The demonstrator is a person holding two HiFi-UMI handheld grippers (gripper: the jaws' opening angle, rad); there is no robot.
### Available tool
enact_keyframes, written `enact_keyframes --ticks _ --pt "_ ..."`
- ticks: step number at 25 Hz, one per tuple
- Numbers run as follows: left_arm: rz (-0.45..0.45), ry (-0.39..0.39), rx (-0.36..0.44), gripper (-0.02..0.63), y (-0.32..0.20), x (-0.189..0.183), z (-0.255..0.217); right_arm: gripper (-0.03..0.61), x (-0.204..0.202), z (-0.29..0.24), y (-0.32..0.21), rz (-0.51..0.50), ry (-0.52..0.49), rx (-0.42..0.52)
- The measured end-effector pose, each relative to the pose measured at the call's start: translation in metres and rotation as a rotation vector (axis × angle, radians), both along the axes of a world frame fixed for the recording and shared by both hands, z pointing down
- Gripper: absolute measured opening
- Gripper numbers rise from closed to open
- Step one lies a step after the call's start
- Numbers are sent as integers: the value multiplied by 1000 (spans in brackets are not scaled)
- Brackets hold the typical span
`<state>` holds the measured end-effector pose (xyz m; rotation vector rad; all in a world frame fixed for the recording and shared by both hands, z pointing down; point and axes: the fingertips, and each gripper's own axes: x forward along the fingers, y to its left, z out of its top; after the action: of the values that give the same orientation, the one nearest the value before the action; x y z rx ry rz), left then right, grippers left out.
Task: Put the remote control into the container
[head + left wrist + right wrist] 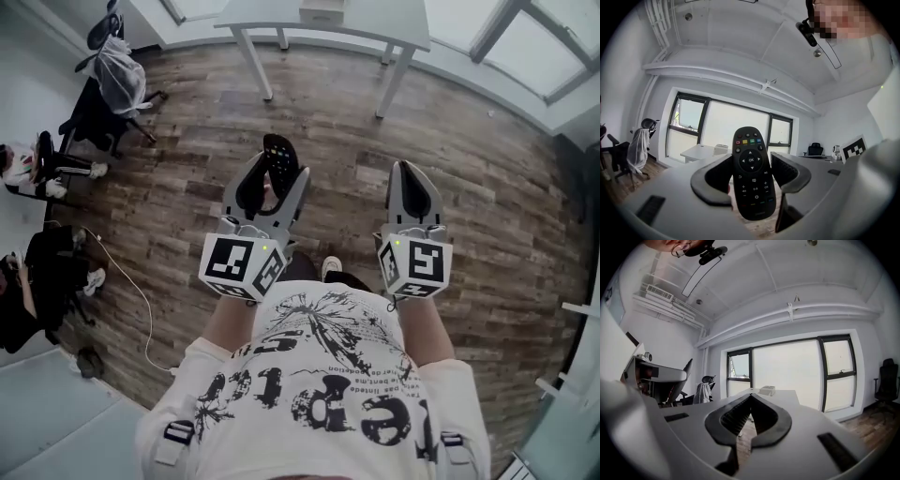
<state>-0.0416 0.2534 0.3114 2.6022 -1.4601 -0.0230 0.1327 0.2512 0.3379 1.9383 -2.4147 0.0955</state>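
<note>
A black remote control (pixel 279 161) with coloured buttons stands upright between the jaws of my left gripper (pixel 278 171), which is shut on its lower half. In the left gripper view the remote control (pixel 752 173) faces the camera, clamped by the left gripper (pixel 753 163). My right gripper (pixel 406 169) is held beside it at the same height, shut with nothing in it; in the right gripper view the right gripper (pixel 751 396) has its tips touching. A small white box (pixel 323 11) sits on the white table (pixel 375 28) ahead. Both grippers hang in the air above the wooden floor.
The table's legs (pixel 392 86) stand on the floor ahead. At the left are a black chair with a white cloth over it (pixel 114 70), a seated person's legs (pixel 42 173), a bag (pixel 52 272) and a white cable (pixel 131 286). A black chair (pixel 883 380) stands at the right.
</note>
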Motion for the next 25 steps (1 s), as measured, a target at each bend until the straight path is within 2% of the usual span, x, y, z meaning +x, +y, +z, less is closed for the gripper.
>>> enact_keyframes --ticks 3,7,14,19,25 --pt "-10 -9 8 265 -14 7 -3 2 6 13 -15 -23 -30 -40" --pt "9 6 7 265 -47 13 -3 2 5 12 -44 -28 -9 -39" --pt "87 26 -1 264 -123 6 -4 2 0 12 -113 49 1 -42" --pt "151 27 8 264 -187 -20 -14 2 -27 8 -176 90 -19 -65" --pt "170 23 15 264 -272 -77 -25 2 -73 -9 -255 138 -27 -39"
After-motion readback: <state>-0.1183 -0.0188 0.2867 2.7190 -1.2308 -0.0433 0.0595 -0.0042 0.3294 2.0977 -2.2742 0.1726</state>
